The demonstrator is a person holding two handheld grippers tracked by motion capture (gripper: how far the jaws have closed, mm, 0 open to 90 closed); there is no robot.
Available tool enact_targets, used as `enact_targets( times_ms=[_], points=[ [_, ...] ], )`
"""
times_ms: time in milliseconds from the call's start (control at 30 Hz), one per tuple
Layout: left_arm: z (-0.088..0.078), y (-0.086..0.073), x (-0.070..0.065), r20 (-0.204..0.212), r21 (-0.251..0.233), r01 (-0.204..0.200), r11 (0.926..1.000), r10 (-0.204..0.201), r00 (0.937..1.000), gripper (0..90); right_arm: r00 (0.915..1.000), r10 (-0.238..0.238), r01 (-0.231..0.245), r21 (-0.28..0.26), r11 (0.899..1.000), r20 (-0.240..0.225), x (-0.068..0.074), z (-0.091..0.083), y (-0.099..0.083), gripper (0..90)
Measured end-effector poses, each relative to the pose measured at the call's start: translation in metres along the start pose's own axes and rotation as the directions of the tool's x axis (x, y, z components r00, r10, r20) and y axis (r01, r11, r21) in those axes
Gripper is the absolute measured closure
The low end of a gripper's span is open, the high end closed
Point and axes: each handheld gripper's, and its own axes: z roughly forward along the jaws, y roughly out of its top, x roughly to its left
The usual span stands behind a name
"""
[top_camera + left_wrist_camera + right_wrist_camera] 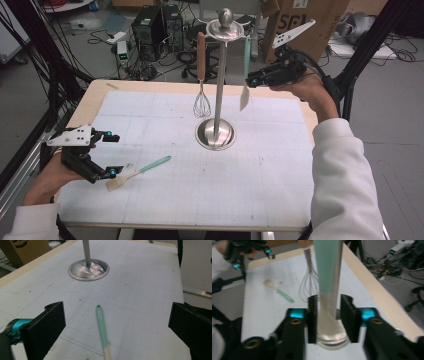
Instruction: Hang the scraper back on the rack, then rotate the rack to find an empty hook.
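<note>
A steel utensil stand rises from a round base at the middle of the mat. From its top hang a whisk and a spatula with a teal handle and a cream blade. My right gripper has its jaws on either side of that blade, slightly apart from it, so it is open. A second small teal-handled spatula lies flat on the mat. My left gripper stands wide open around its cream end.
The gridded white mat covers a wooden table. A cardboard box, computer cases and cables sit on the floor beyond the far edge. Black frame legs stand at the right.
</note>
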Motion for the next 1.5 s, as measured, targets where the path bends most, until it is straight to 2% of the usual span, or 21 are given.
enact_targets(
  times_ms=[33, 67, 100, 133, 200, 233, 267, 367, 433, 500, 733, 900, 1033, 1133, 1200, 1267, 1333, 1400, 1433, 1467, 1500],
  points=[
    [0.000, 0.000, 0.000, 0.000, 0.002, -0.001, 1.0000, 0.001, 1.0000, 1.7, 1.0000, 0.005, -0.005, -0.008, 1.000, 0.001, 0.000, 0.000, 0.000, 58.8],
    [0.000, 0.000, 0.000, 0.000, 0.003, -0.002, 1.0000, 0.002, 1.0000, 1.7, 1.0000, 0.005, -0.005, -0.008, 1.000, 0.001, 0.000, 0.000, 0.000, 58.8],
    [0.000, 0.000, 0.000, 0.001, 0.002, -0.002, 1.0000, 0.002, 1.0000, 1.7, 0.9999, 0.008, -0.008, -0.016, 1.000, 0.006, 0.001, 0.000, 0.000, 54.1],
    [0.000, 0.000, 0.000, 0.000, 0.002, -0.002, 1.0000, 0.002, 1.0000, 1.7, 0.9998, 0.016, -0.016, -0.024, 1.000, 0.009, 0.001, -0.001, -0.001, 44.8],
    [0.000, 0.000, 0.001, -0.003, 0.003, 0.002, 1.0000, -0.002, 1.0000, 1.7, 0.9998, 0.014, -0.013, -0.024, 1.000, 0.015, 0.002, -0.002, -0.002, 40.4],
    [0.000, -0.001, 0.001, -0.003, 0.002, 0.005, 1.0000, -0.005, 1.0000, 1.7, 0.9991, 0.035, -0.034, -0.031, 0.999, 0.025, 0.003, -0.005, -0.003, 24.7],
    [0.000, -0.001, 0.001, -0.002, 0.002, 0.002, 1.0000, -0.002, 1.0000, 1.7, 0.9991, 0.035, -0.034, -0.031, 0.999, 0.025, 0.003, -0.005, -0.003, 24.7],
    [-0.001, -0.001, 0.001, -0.006, 0.001, 0.003, 1.0000, -0.003, 1.0000, 1.7, 0.9955, 0.080, -0.077, -0.060, 0.995, 0.050, 0.003, -0.008, -0.008, 0.0],
    [-0.001, -0.001, 0.001, -0.005, -0.002, 0.006, 1.0000, -0.006, 1.0000, 1.7, 0.9936, 0.082, -0.076, -0.081, 0.994, 0.077, 0.004, -0.012, -0.011, 0.0],
    [-0.001, -0.001, 0.001, -0.005, -0.005, 0.006, 1.0000, -0.006, 1.0000, 1.7, 0.9922, 0.095, -0.087, -0.099, 0.991, 0.081, 0.005, -0.017, -0.015, 0.0],
    [-0.001, -0.001, 0.003, -0.005, -0.004, 0.005, 1.0000, -0.005, 1.0000, 1.7, 0.9924, 0.078, -0.070, -0.088, 0.994, 0.094, 0.010, -0.030, -0.023, 0.0],
    [0.000, -0.001, 0.002, 0.001, 0.002, 0.002, 1.0000, -0.002, 1.0000, 1.7, 0.9912, 0.069, -0.059, -0.094, 0.994, 0.113, 0.013, -0.040, -0.020, 0.1],
    [0.000, -0.001, 0.003, -0.005, 0.000, 0.006, 1.0000, -0.006, 1.0000, 1.7, 0.9934, 0.052, -0.042, -0.101, 0.994, 0.102, 0.014, -0.045, -0.015, 0.3],
    [-0.001, -0.001, 0.002, -0.006, 0.000, 0.006, 1.0000, -0.006, 1.0000, 1.7, 0.9954, 0.044, -0.035, -0.105, 0.994, 0.085, 0.013, -0.051, -0.010, 9.2],
    [-0.001, -0.001, 0.002, -0.007, 0.002, 0.005, 1.0000, -0.005, 1.0000, 1.7, 0.9972, 0.023, -0.016, -0.098, 0.995, 0.071, 0.011, -0.055, -0.006, 26.7],
    [0.000, -0.001, 0.002, -0.009, 0.007, 0.007, 0.9999, -0.007, 0.9999, 1.7, 0.9989, 0.004, 0.001, -0.095, 0.995, 0.048, 0.011, -0.059, -0.003, 36.5],
    [0.001, -0.002, 0.002, -0.009, 0.012, 0.006, 0.9999, -0.006, 0.9999, 1.7, 0.9999, 0.003, -0.001, -0.102, 0.995, 0.011, 0.010, -0.062, -0.001, 51.0],
    [0.001, -0.001, 0.002, -0.003, 0.011, 0.003, 0.9999, -0.003, 1.0000, 1.7, 0.9999, -0.003, 0.005, -0.107, 0.994, 0.012, 0.010, -0.065, 0.002, 65.5],
    [0.001, -0.001, 0.002, -0.002, 0.010, 0.003, 0.9999, -0.003, 1.0000, 1.7, 0.9997, -0.005, 0.007, -0.102, 0.995, 0.025, 0.011, -0.067, 0.006, 76.6],
    [0.001, -0.001, 0.002, -0.002, 0.010, 0.004, 0.9999, -0.004, 1.0000, 1.7, 0.9997, -0.005, 0.007, -0.102, 0.995, 0.025, 0.011, -0.067, 0.006, 76.6],
    [0.001, -0.002, 0.002, -0.004, 0.013, 0.006, 0.9999, -0.006, 1.0000, 1.7, 0.9997, -0.003, 0.005, -0.109, 0.994, 0.023, 0.010, -0.069, 0.011, 84.6]
  ],
)
